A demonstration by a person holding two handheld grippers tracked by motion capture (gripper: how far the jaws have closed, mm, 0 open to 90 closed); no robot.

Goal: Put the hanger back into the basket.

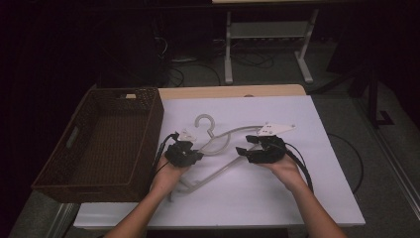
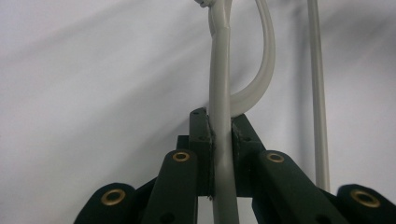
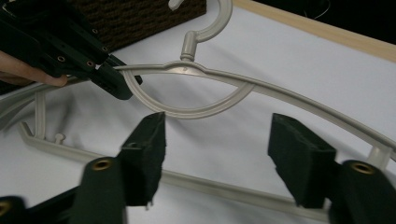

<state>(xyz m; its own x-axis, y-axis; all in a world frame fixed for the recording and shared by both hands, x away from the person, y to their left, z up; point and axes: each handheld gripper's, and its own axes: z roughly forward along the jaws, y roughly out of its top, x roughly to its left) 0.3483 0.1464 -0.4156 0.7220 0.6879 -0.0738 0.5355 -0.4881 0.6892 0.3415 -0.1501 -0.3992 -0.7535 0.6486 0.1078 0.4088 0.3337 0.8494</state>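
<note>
Down at the near edge of the table (image 1: 277,208), both forearms are coming in. The left gripper (image 2: 219,126) is clamping its jaws tight on the upper arm of the grey plastic hanger (image 1: 223,148), just beside the neck, the bar running straight between the pads. The right gripper (image 3: 217,154) is holding its jaws wide apart, hovering over the hanger's lower bar, touching nothing. Farther off at the left edge, the brown wicker basket (image 1: 124,99) is sitting.

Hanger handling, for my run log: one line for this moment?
left gripper: shut on hanger | right gripper: open, above hanger | basket: left
</note>
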